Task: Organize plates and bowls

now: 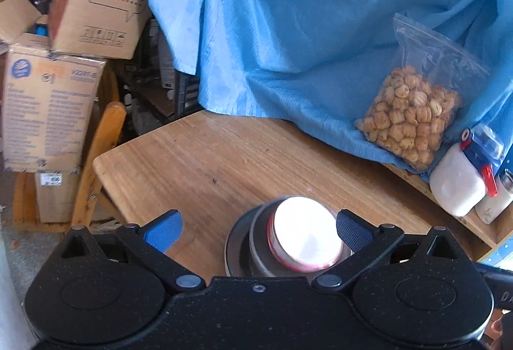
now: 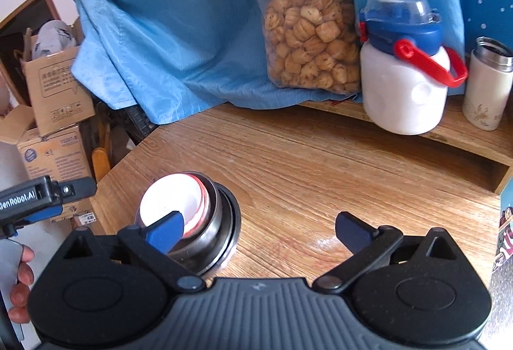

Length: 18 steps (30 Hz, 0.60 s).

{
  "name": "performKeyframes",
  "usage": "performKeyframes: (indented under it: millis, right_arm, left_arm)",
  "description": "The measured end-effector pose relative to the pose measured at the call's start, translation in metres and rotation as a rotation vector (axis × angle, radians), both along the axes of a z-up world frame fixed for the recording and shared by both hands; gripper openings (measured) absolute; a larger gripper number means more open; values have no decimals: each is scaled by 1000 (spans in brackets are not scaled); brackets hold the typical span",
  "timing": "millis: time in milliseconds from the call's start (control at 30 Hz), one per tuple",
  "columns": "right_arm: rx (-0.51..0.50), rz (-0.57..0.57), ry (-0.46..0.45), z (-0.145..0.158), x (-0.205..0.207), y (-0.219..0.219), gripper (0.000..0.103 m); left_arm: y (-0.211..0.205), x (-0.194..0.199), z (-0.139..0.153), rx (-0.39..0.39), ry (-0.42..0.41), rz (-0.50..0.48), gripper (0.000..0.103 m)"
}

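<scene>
On table: stacked bowls (image 1: 288,250) | both hand-held grippers agape | right view only: fingers (image 2: 24,278)

Near rim of stacked dishes (image 1: 282,254) hidden behind gripper body in left wrist view; white bowl's (image 2: 173,202) inside overexposed, contents unreadable. Left gripper (image 2: 41,199) cut off at frame edge in right wrist view, fingertips unseen. Cardboard box (image 1: 48,106) print too blurred to read. Flask (image 2: 487,87) top cropped.
</scene>
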State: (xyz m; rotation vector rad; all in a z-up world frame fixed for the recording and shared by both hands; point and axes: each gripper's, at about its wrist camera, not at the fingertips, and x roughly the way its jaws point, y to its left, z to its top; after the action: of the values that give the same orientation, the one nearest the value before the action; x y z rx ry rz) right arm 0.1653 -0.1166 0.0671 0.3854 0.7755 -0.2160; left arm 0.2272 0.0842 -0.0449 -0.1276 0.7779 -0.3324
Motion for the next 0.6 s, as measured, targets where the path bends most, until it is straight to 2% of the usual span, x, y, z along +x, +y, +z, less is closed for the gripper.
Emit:
performKeyframes:
  millis: [233,500,600]
  right_arm:
    - [-9,37,-48,11,-33,-14,103]
    - [-3,70,-83,25,-56,-10,103]
    - [14,65,-72,23,-63,-5,103]
  left_arm:
    - [-10,-55,7,74,-79,35,102]
    - [-10,-97,20,42,-85,25,102]
    - [-10,-106,19,62,-93,3,102]
